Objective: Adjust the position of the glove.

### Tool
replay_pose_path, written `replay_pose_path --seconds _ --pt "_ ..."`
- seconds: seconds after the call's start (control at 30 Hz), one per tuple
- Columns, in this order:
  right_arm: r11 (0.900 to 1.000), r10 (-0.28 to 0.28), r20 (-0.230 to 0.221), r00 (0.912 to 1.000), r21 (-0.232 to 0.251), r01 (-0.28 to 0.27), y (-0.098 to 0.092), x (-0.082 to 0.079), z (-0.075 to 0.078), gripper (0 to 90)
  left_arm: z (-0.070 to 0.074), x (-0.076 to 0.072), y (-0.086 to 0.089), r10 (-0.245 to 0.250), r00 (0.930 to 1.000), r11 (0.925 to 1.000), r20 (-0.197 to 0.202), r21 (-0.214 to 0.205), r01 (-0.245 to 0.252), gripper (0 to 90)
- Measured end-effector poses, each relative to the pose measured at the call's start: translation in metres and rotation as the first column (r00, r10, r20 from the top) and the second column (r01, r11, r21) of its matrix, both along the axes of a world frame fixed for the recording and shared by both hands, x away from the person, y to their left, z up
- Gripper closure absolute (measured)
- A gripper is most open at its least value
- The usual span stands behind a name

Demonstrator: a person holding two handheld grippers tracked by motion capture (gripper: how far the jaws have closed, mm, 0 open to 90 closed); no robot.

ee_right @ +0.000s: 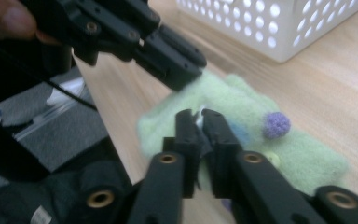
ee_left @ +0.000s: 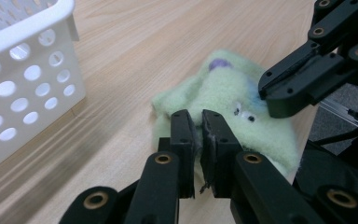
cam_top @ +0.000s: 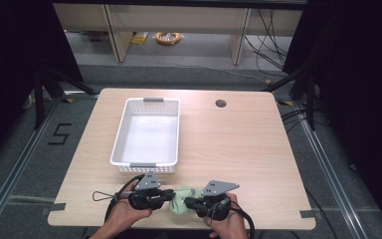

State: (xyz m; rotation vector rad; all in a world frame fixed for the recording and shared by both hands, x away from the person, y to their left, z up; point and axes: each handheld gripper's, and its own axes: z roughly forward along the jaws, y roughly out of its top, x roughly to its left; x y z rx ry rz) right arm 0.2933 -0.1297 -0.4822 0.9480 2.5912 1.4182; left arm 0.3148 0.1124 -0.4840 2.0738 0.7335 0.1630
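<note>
the pale green felt toy (cam_top: 180, 203) lies on the surface (cam_top: 238, 144) just in front of the white basket (cam_top: 122, 124); left hand-held gripper (ee_left: 196, 122) and right hand-held gripper (ee_right: 198, 119) both pinch its cloth edges.

Pale green felt toy (cam_top: 181, 201) w/ purple knob & small eyes, lying flat at table's near edge.

A light wooden table (cam_top: 238, 149) carries a white perforated basket (cam_top: 147, 133) toward eleven o'clock and a pale green felt toy (cam_top: 181, 203) at six o'clock.
</note>
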Motion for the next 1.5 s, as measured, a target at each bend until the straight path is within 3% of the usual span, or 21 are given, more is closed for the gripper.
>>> replay_pose_path --seconds 0.1,0.17,0.2,0.23,0.27,0.3,0.43,0.5,0.73,0.8,0.9,0.93,0.97,1.0,1.03,1.13,1.17,1.27,1.3,1.37,1.5 --pt "0.9998 -0.012 0.013 0.9998 0.015 0.011 -0.008 0.002 0.006 73.7 -0.001 -0.001 -0.001 0.001 1.0 1.0 -0.008 0.003 -0.001 83.1" --pt "0.9998 -0.017 0.03 0.9994 0.015 0.017 -0.012 0.004 0.009 73.3 -0.001 -0.001 -0.001 -0.001 0.9999 1.0 -0.011 0.0 0.001 83.1" --pt "0.9991 -0.035 0.058 0.9977 -0.021 0.036 -0.021 0.005 0.013 71.0 -0.001 -0.001 -0.001 0.003 1.0 1.0 -0.006 -0.006 -0.003 83.1" --pt "0.9991 -0.035 0.058 0.9977 -0.021 0.036 -0.021 0.005 0.013 71.0 -0.001 -0.001 -0.001 0.003 1.0 1.0 -0.006 -0.006 -0.003 83.1" --pt "0.9986 -0.034 0.057 0.9978 -0.037 0.036 -0.025 0.005 0.014 70.7 -0.002 -0.001 -0.001 0.006 0.9999 0.9999 -0.009 -0.011 -0.006 83.1" --pt "0.995 -0.072 0.041 0.9966 -0.066 0.074 -0.035 0.004 0.013 70.7 -0.002 -0.001 -0.002 0.013 0.9998 0.9998 -0.012 -0.014 -0.013 83.1" --pt "0.9907 -0.072 0.036 0.9967 -0.113 0.076 -0.045 0.003 0.005 70.2 -0.001 -0.001 -0.002 0.013 0.9999 0.9998 -0.01 -0.013 -0.014 83.0" --pt "0.9882 -0.094 0.025 0.9952 -0.119 0.096 -0.045 0.002 0.002 70.2 -0.001 -0.001 -0.002 0.011 0.9999 0.9999 -0.009 -0.008 -0.011 83.0" --pt "0.9842 -0.096 -0.024 0.9951 -0.151 0.092 -0.042 0.007 -0.008 69.0 -0.002 -0.001 -0.002 0.014 0.9999 0.9997 -0.009 -0.017 -0.014 83.1" --pt "0.9864 -0.098 -0.066 0.993 -0.139 0.088 -0.04 0.008 -0.013 72.8 -0.001 -0.001 -0.002 0.008 1.0 0.9999 -0.004 -0.011 -0.008 83.3" --pt "0.9879 -0.077 -0.081 0.9937 -0.14 0.065 -0.039 0.007 -0.015 83.0 0.001 0.0 -0.002 0.012 0.9999 0.9999 -0.003 0.003 -0.012 83.7" --pt "0.989 -0.071 -0.073 0.9948 -0.135 0.06 -0.04 0.007 -0.015 84.8 0.001 0.0 -0.003 0.009 1.0 0.9999 0.001 -0.01 -0.009 83.7" --pt "0.9909 -0.064 -0.068 0.9957 -0.123 0.055 -0.041 0.005 -0.01 85.5 0.003 0.002 -0.001 0.005 1.0 1.0 0.006 0.006 -0.005 83.7" --pt "0.9909 -0.064 -0.068 0.9957 -0.123 0.055 -0.041 0.005 -0.01 85.5 0.004 0.002 -0.003 0.021 0.9998 0.9996 0.003 -0.017 -0.021 83.7" --pt "0.9949 -0.061 -0.067 0.9959 -0.084 0.056 -0.042 0.003 -0.006 85.7 0.006 0.007 -0.004 0.015 0.9999 0.9997 0.001 -0.02 -0.015 83.9" --pt "0.9944 -0.079 -0.052 0.9955 -0.074 0.075 -0.045 -0.001 -0.001 85.7 0.007 0.01 -0.006 0.009 0.9998 0.9998 0.017 -0.02 -0.009 83.9" --pt "0.9946 -0.084 -0.071 0.9939 -0.067 0.079 -0.046 -0.002 -0.001 85.6 0.007 0.012 -0.008 0.016 0.9999 0.9998 0.005 -0.007 -0.016 83.9" --pt "0.994 -0.091 -0.081 0.9926 -0.068 0.086 -0.047 -0.002 -0.006 85.5 0.005 0.013 -0.01 0.0 1.0 1.0 0.002 -0.007 0.0 83.9" --pt "0.9939 -0.094 -0.112 0.9893 -0.068 0.087 -0.046 -0.002 -0.009 85.3 0.004 0.012 -0.011 -0.001 1.0 1.0 0.005 -0.006 0.001 83.8" --pt "0.9924 -0.086 -0.113 0.9899 -0.097 0.075 -0.046 0.001 -0.016 84.6 0.002 0.011 -0.01 0.005 1.0 1.0 0.0 -0.002 -0.005 83.1" --pt "0.9923 -0.079 -0.119 0.9897 -0.105 0.066 -0.045 0.0 -0.019 81.3 -0.002 0.014 -0.008 0.021 0.9997 0.9998 -0.014 -0.001 -0.021 80.5"
